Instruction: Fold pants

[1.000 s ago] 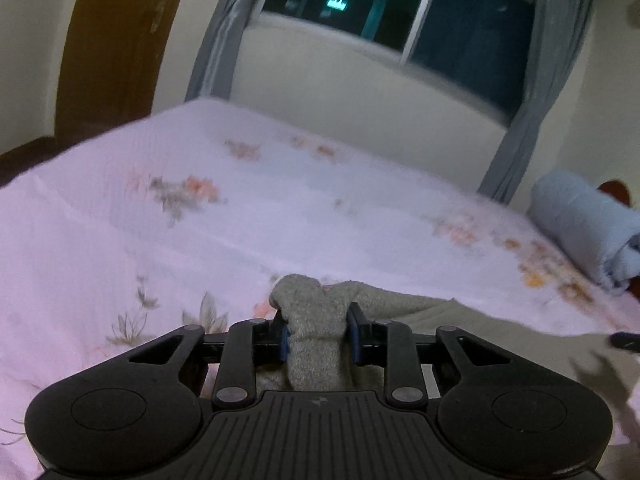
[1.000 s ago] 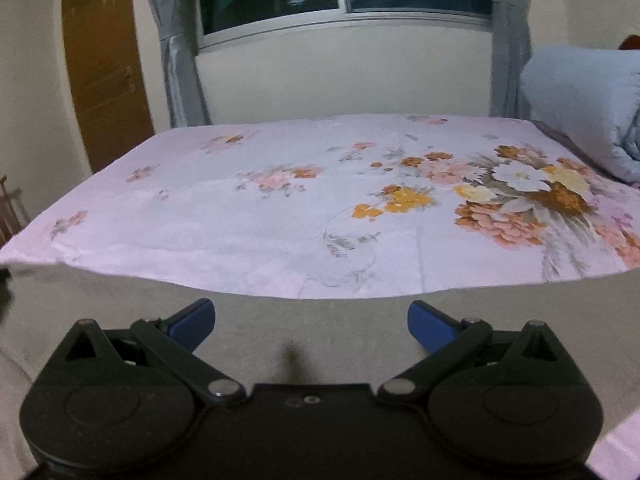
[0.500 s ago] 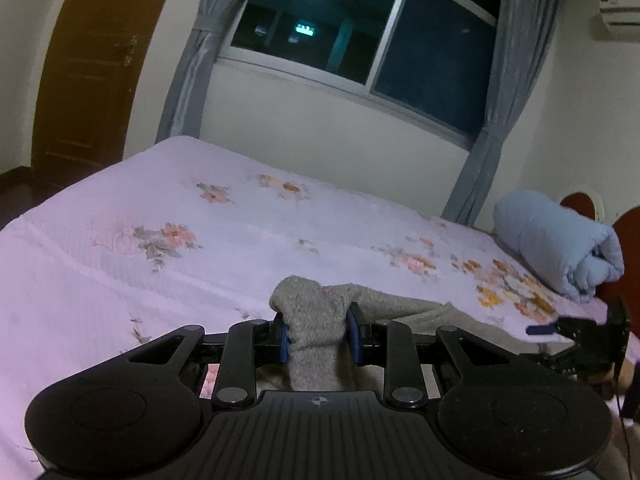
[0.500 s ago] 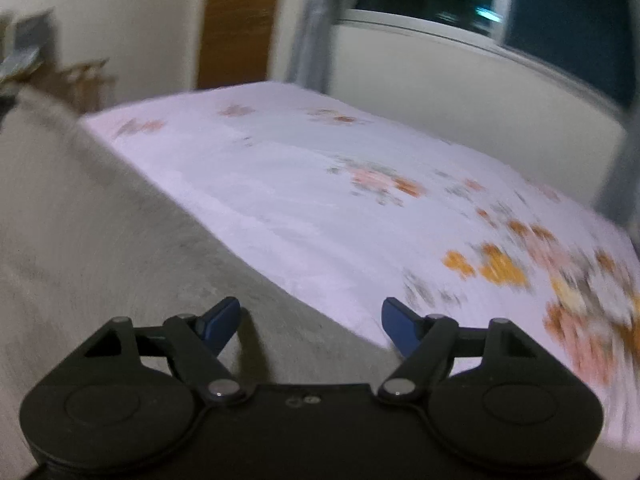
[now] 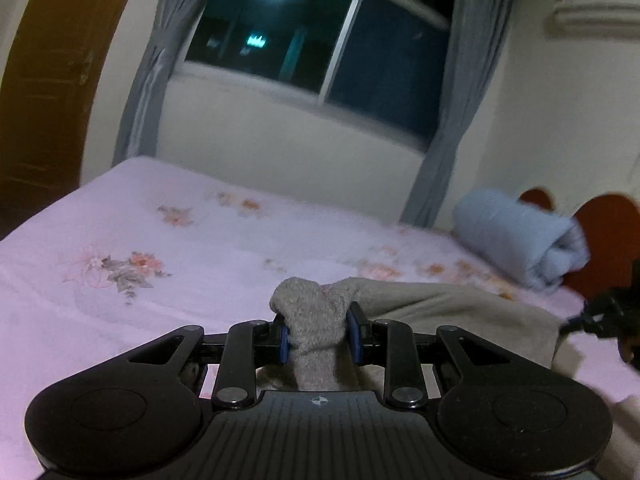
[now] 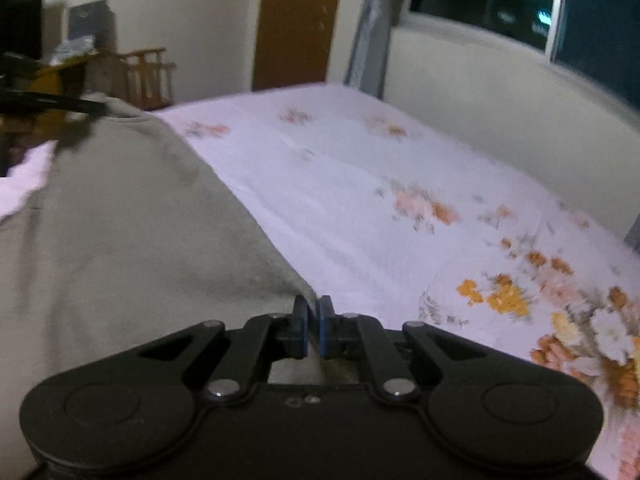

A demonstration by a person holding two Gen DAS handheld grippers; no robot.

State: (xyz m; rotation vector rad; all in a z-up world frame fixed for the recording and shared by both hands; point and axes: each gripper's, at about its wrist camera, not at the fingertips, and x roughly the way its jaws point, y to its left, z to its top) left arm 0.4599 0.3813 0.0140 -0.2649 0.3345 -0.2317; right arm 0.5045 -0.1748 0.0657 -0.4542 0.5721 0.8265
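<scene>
Grey-beige pants [image 6: 120, 220] lie on the floral bed sheet [image 6: 360, 200], one edge lifted between my two grippers. My left gripper [image 5: 318, 334] is shut on a thick bunched fold of the pants [image 5: 316, 320], which sticks up between its blue pads. In the right wrist view my right gripper [image 6: 313, 330] is shut on a thin corner of the pants' edge. The left gripper [image 6: 60, 104] shows at the far left of that view, holding the other end. The right gripper [image 5: 600, 312] shows at the right edge of the left wrist view.
A rolled light-blue blanket [image 5: 520, 236] lies by the red-brown headboard [image 5: 608, 232]. Beyond the bed are a window with grey curtains [image 5: 448, 128], a brown door [image 6: 296, 20], and a wooden chair [image 6: 148, 76] at the bedside.
My right gripper went from wide open to shut on the pants' edge, rolling and rising. My left gripper rose and tilted up, still gripping its fold.
</scene>
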